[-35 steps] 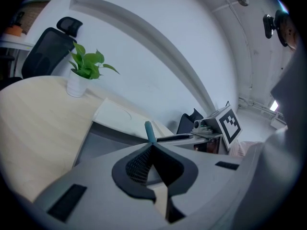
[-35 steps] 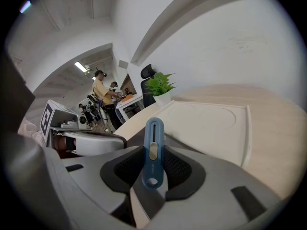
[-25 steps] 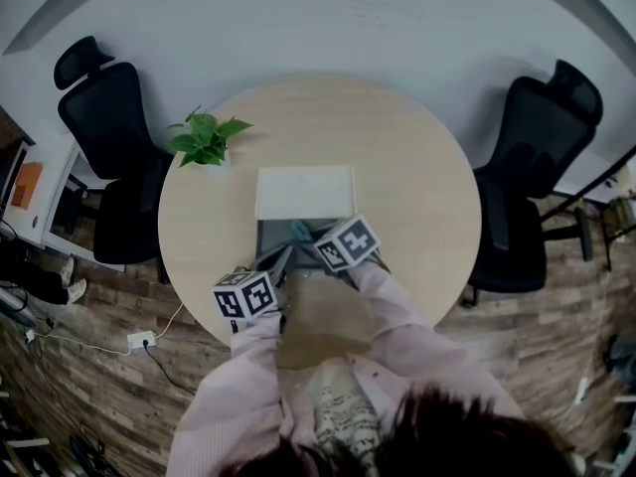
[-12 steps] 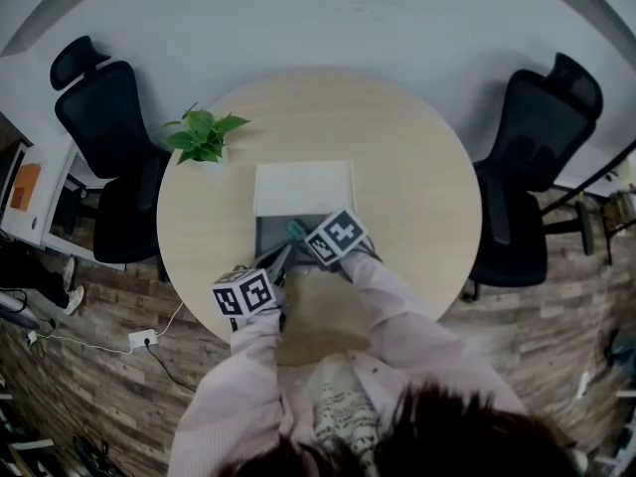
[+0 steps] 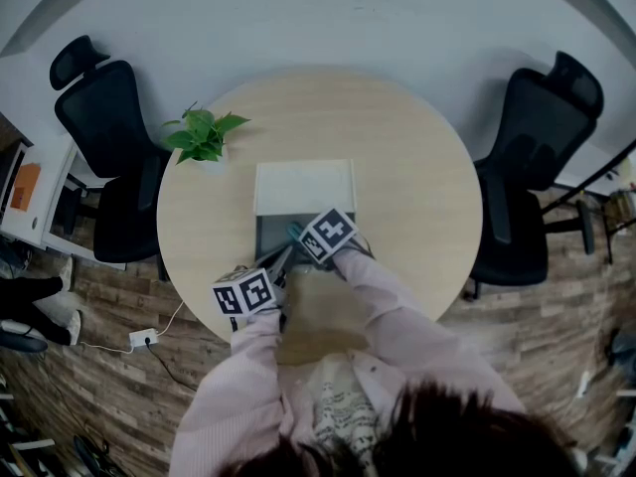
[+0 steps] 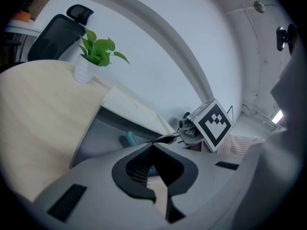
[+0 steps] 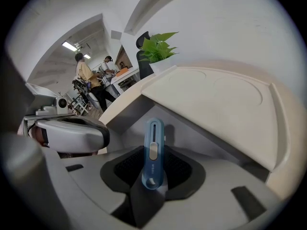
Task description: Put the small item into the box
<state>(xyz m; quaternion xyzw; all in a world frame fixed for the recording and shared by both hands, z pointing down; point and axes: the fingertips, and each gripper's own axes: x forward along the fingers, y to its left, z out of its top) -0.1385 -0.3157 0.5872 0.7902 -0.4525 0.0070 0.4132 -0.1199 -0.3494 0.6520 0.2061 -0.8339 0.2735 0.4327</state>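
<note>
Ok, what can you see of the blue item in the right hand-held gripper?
The blue item is a slim, flat, plastic-looking stick with rounded ends, a long slot holding a grey slider, and a hole at its near end. The right hand-held gripper is shut on that near end; the rest sticks forward over the grey inside of the open box. Whether its tip touches the box I cannot tell.

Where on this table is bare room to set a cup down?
The table is bare right of the box, and behind its lid to the far rim. Crowded: the box's near edge, where left gripper and right gripper meet, and the plant corner.
</note>
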